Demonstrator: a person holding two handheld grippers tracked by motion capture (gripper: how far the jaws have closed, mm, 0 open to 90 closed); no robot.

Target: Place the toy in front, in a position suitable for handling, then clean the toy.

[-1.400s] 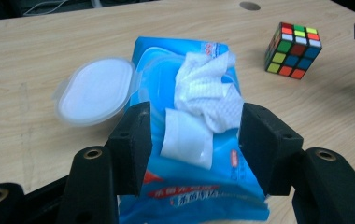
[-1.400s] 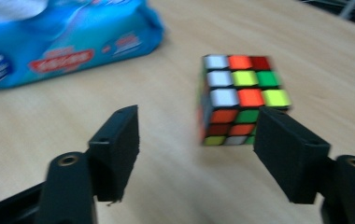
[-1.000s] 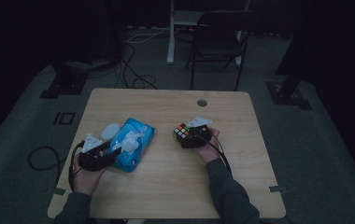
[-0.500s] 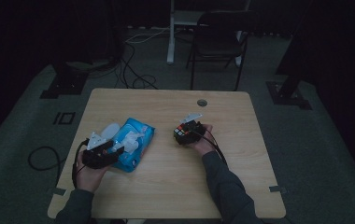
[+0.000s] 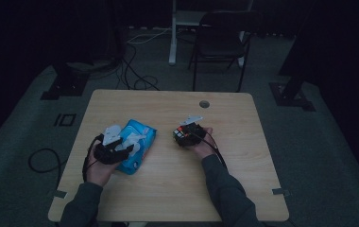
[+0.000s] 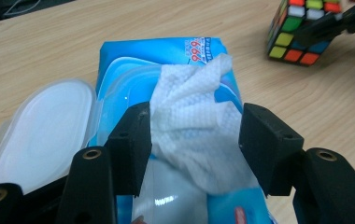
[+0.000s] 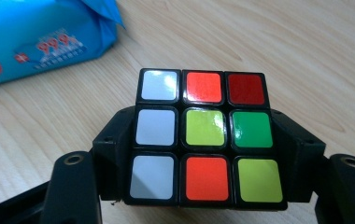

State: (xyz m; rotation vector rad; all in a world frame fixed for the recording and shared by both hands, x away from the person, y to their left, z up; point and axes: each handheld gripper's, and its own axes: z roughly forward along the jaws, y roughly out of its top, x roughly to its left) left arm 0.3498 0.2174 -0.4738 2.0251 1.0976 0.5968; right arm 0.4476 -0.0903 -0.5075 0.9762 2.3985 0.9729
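A blue pack of wet wipes (image 5: pixel 139 142) lies on the wooden table (image 5: pixel 168 189) at the left, its clear lid (image 6: pixel 45 130) flipped open. A white wipe (image 6: pixel 192 107) sticks up out of the opening. My left gripper (image 6: pixel 194 140) hovers over the pack with its jaws open on either side of that wipe, not squeezing it. A scrambled Rubik's cube (image 7: pixel 203 93) sits right of the pack (image 7: pixel 40 32). My right gripper (image 7: pixel 203 128) has just been closing and now clamps the cube (image 5: pixel 182 134) by its two sides, low over the table.
A round cable hole (image 5: pixel 204 103) lies near the table's far edge. Behind the table stand a dark chair (image 5: pixel 220 42) and a white post (image 5: pixel 173 33). Cables trail over the floor (image 5: pixel 135 71) and stand bases sit on either side.
My left hand has moved right and forward, bringing its jaws over the pack and around the wipe. My right gripper's jaws have closed in on the cube, which stayed in place.
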